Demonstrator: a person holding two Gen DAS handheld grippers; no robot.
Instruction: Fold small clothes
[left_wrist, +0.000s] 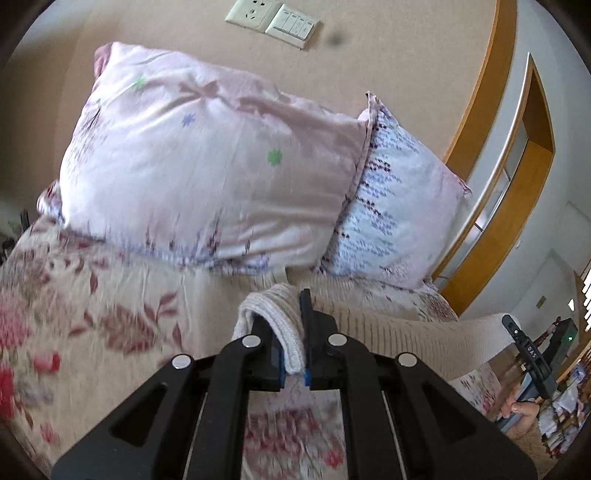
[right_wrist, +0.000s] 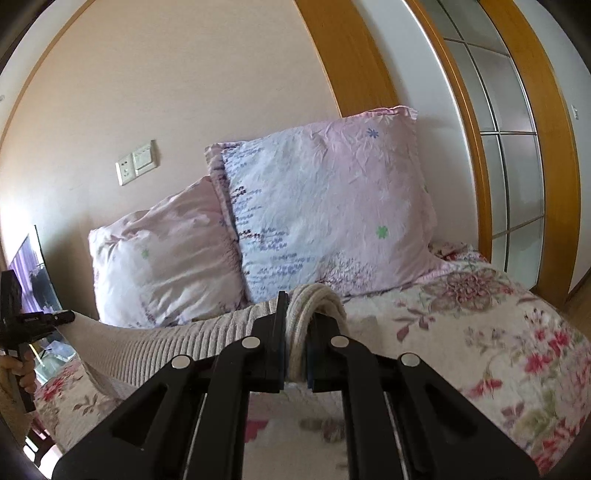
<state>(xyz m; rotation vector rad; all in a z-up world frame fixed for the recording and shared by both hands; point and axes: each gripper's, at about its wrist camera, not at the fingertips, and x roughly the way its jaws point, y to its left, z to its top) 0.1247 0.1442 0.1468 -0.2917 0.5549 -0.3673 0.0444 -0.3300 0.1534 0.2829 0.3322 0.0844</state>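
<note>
- left gripper clamped on one bunched end of the knit garment, ribbed cream fabric pinched between its fingers
- right gripper clamped on the other end, a fold of knit looped between its fingers
- garment stretched between the two grippers, held up above the floral bedspread
- two pillows propped against the wall behind the garment, side by side and overlapping
- wall socket and switch above the pillows
- wood-framed door to the right
</note>
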